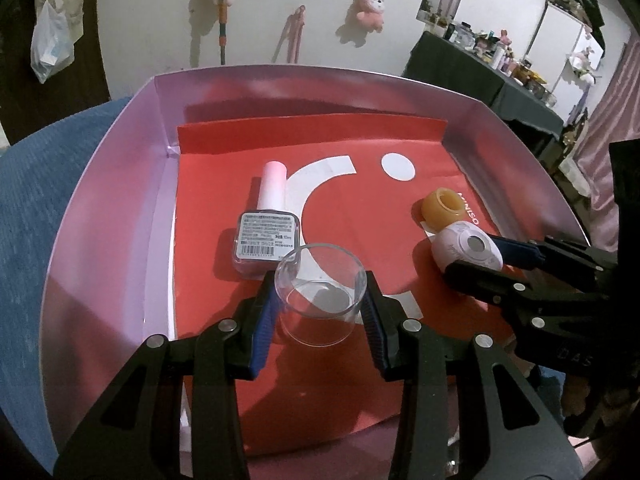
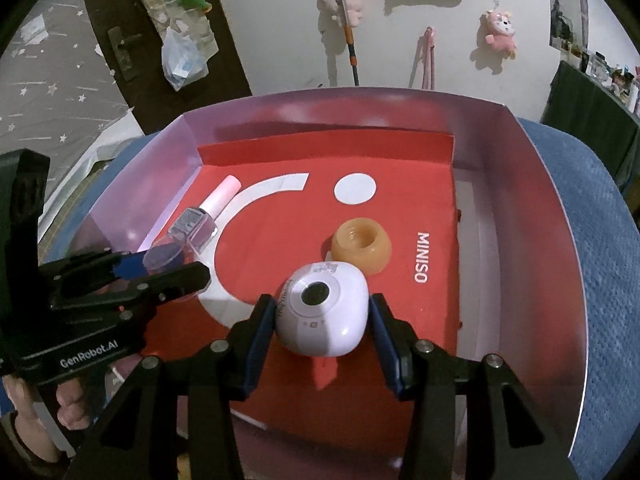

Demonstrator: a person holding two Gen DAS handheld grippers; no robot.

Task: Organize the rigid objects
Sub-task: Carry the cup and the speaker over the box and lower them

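1. Left tongs (image 1: 320, 300) grip a clear glass cup (image 1: 320, 298) across its wall, both blue pads pressed to its sides, above the red liner (image 1: 360, 208) of a shallow pink-walled box (image 1: 120, 200).
2. Right tongs (image 2: 324, 320) hold a white egg-shaped gadget (image 2: 324, 312) with a round dark lens-like disc on top; the left pad presses on it, while the right pad sits just at its side — whether that pad touches cannot be told from this view.
3. The left wrist view shows those right tongs (image 1: 476, 254) from the side, fingers closed about the gadget (image 1: 468, 250), which sits just beside an amber ring-shaped piece (image 1: 442, 208).
4. The right wrist view shows the left tongs (image 2: 168, 264) entering from the left with the cup (image 2: 168, 258) between the fingers, and fingertips of a hand (image 2: 70, 406) under the handle marked "GenRobot.AI" — none of which the left view gives.
5. A nail polish bottle (image 1: 268, 236) with a pale pink cap lies on the liner close to the cup; its barcode label reads clearly only in the left view.
6. Only the right view shows the word "MINISO" whole, to the right of the amber piece (image 2: 362, 246).
7. The box rests on blue fabric (image 2: 600, 260); a pink plush toy (image 1: 370, 8) hangs on the wall behind.
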